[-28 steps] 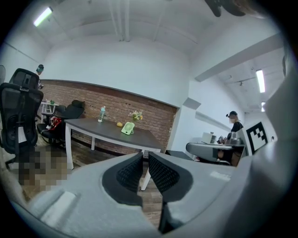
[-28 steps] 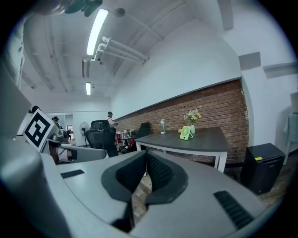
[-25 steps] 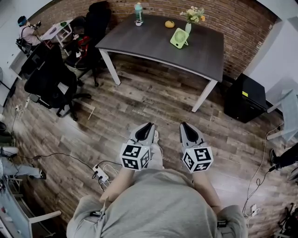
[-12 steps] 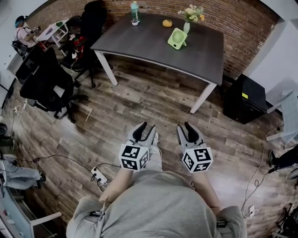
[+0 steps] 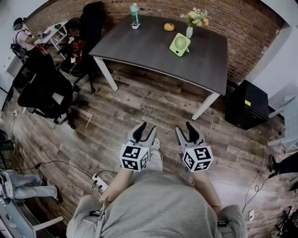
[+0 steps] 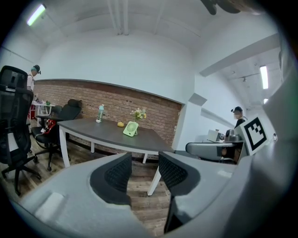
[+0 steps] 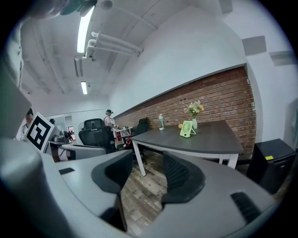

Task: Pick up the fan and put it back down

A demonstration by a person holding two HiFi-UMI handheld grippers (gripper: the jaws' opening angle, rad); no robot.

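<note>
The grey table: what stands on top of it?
A green fan, a bottle, an orange fruit and a vase of flowers. The fan covers the bit of tabletop behind it.

Bright light from ceiling strip lights [image 7: 86, 28] (edges bend, darken).

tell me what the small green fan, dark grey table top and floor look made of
The small green fan looks like matte moulded plastic: uniform pale green, round grille. The dark grey table top seems matte laminate or painted board: even colour, no clear grain. The floor looks like wood planks or wood-look vinyl: staggered boards, varied browns.
</note>
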